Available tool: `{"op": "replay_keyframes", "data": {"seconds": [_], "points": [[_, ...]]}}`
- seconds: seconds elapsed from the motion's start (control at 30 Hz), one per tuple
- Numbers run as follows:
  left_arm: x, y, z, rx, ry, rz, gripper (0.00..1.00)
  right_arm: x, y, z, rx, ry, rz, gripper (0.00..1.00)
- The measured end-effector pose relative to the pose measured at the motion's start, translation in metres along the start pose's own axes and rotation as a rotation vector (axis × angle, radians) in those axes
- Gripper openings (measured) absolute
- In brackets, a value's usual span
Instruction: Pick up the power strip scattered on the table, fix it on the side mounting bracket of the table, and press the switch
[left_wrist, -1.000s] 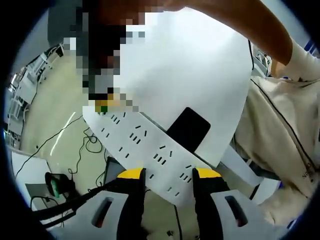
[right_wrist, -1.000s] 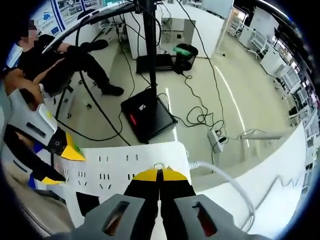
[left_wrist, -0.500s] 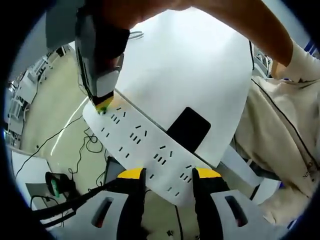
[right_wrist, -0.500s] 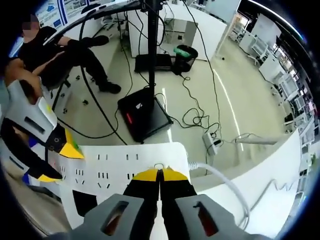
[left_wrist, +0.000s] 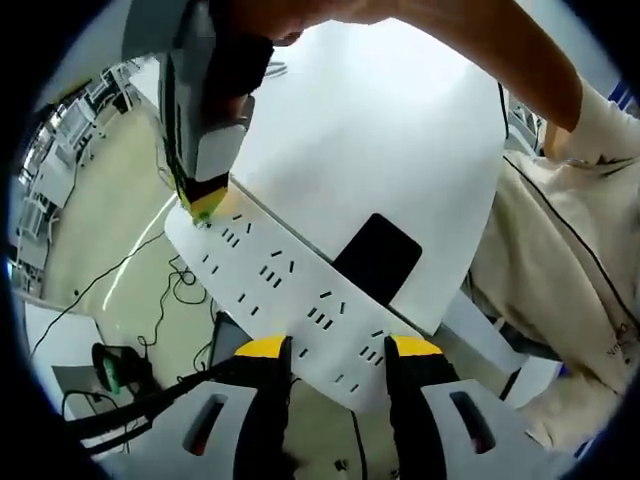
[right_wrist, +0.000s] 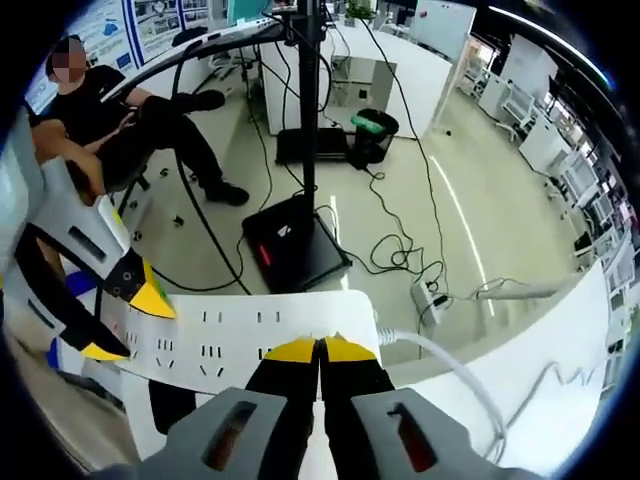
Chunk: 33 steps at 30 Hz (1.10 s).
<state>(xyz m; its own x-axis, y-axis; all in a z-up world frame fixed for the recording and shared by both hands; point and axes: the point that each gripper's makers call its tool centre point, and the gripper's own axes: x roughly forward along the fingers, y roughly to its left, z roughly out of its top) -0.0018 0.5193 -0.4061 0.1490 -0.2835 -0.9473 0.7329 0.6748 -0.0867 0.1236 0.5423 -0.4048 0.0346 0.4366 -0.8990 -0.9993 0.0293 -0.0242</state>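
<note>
A long white power strip (left_wrist: 290, 290) lies slantwise along the side of the white table (left_wrist: 380, 130), over a black bracket plate (left_wrist: 375, 255). My left gripper (left_wrist: 338, 348) grips the near end of the strip, one yellow-tipped jaw on each long side. My right gripper (left_wrist: 205, 205) comes down from the upper left onto the far end. In the right gripper view, the right gripper (right_wrist: 320, 348) is shut, its tips pressed against the power strip (right_wrist: 250, 335) by the white cable (right_wrist: 450, 365). The left gripper (right_wrist: 125, 325) holds the other end.
Below the table edge is open floor with trailing cables, a black stand base with a pole (right_wrist: 295, 245), a dark bin (right_wrist: 375, 125) and a floor socket strip (right_wrist: 430, 295). A person sits at the far left (right_wrist: 120, 120). A beige sleeve (left_wrist: 560, 280) is close on the right.
The right gripper view has shifted a little. Both grippers keep their places on the two ends of the strip, and the strip has not moved.
</note>
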Motion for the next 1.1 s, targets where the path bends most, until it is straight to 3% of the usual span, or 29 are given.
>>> {"op": "replay_keyframes", "data": {"seconds": [0.27,0.47,0.73,1.1], "points": [[0.0,0.002,0.0,-0.001,0.015,0.001,0.42,-0.008,0.007,0.0,0.003,-0.048,0.02,0.0],[0.0,0.002,0.001,-0.001,0.025,0.0,0.42,-0.022,0.0,0.001,-0.011,-0.084,-0.018,0.0],[-0.002,0.004,0.001,-0.002,0.031,0.0,0.42,-0.045,-0.008,0.006,0.014,-0.152,-0.04,0.0],[-0.004,0.014,0.001,-0.004,0.025,-0.001,0.42,-0.089,-0.026,0.003,-0.021,-0.209,-0.123,0.0]]}}
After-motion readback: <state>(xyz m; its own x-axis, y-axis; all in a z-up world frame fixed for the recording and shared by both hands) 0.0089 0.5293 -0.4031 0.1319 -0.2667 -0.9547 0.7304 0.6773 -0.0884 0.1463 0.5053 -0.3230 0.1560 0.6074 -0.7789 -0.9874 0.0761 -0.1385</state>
